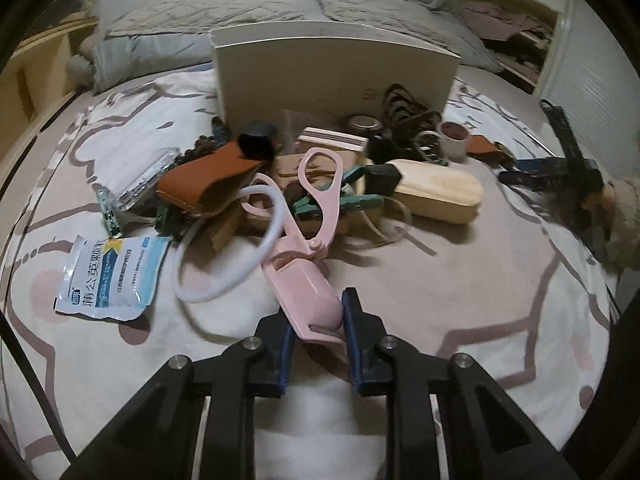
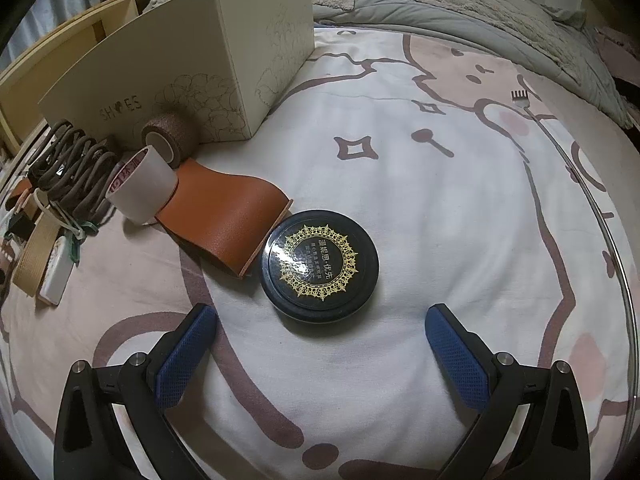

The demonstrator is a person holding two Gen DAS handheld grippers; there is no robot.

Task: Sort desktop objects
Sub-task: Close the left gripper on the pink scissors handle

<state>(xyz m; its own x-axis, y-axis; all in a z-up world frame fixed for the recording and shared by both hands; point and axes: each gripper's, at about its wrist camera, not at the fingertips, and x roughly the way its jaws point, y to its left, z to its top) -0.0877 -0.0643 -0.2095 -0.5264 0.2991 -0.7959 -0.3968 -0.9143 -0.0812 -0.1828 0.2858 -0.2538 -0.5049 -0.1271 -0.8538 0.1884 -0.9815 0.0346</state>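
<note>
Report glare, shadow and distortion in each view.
Left wrist view: dim, warm light; fisheye bends the box; the scissors cast a soft shadow to the right; the far right is blurred. Right wrist view: brighter; glare on the tin lid; shadow beneath the tin; edges curve.

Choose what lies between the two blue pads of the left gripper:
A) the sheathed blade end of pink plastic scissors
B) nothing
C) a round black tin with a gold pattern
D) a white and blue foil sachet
A: the left gripper has its pads closed against the sheathed blade end of the pink plastic scissors.
</note>
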